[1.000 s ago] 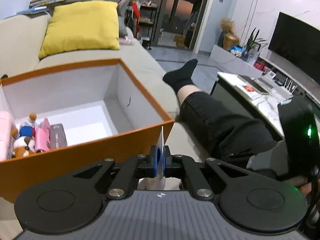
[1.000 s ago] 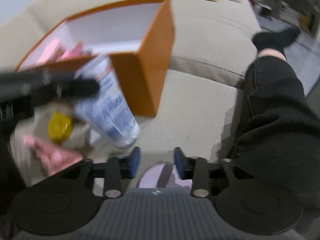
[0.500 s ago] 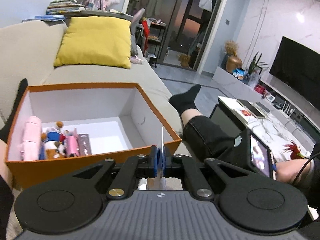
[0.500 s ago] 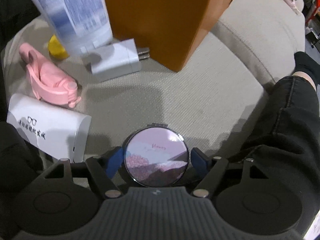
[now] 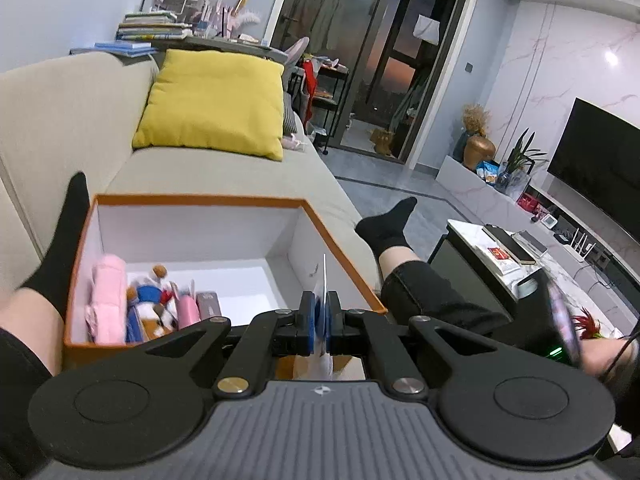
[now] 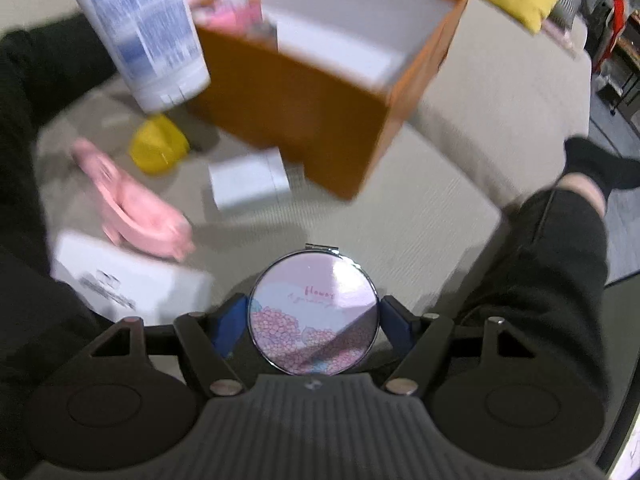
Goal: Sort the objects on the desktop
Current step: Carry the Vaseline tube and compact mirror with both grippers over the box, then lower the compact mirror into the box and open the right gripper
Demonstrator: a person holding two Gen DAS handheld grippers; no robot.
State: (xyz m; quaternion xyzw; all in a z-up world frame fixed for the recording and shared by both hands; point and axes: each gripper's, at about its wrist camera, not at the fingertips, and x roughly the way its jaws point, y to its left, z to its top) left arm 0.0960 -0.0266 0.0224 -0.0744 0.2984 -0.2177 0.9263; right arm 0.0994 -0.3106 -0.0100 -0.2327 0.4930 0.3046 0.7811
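Note:
My left gripper [image 5: 319, 322] is shut on the flat crimped end of a white tube [image 5: 323, 280], held just in front of the orange box [image 5: 200, 201]; the tube's body hangs at the top left of the right wrist view [image 6: 148, 32]. The box holds a pink pouch [image 5: 107, 292], a small plush toy [image 5: 150, 296] and a pink case. My right gripper [image 6: 314, 316] is shut on a round pink flowered compact mirror [image 6: 314, 310], lifted above the sofa seat near the box's corner [image 6: 352, 120].
On the sofa seat lie a white charger [image 6: 248, 180], a yellow object [image 6: 158, 150], a pink clip-like object [image 6: 136, 208] and a white glasses box [image 6: 124, 280]. A person's legs flank the box [image 5: 420, 292]. A yellow cushion [image 5: 212, 104] is behind it.
My right gripper closed on the compact mirror and lifted it off the seat. My left gripper rose with the tube, so the box now sits lower and farther in its view.

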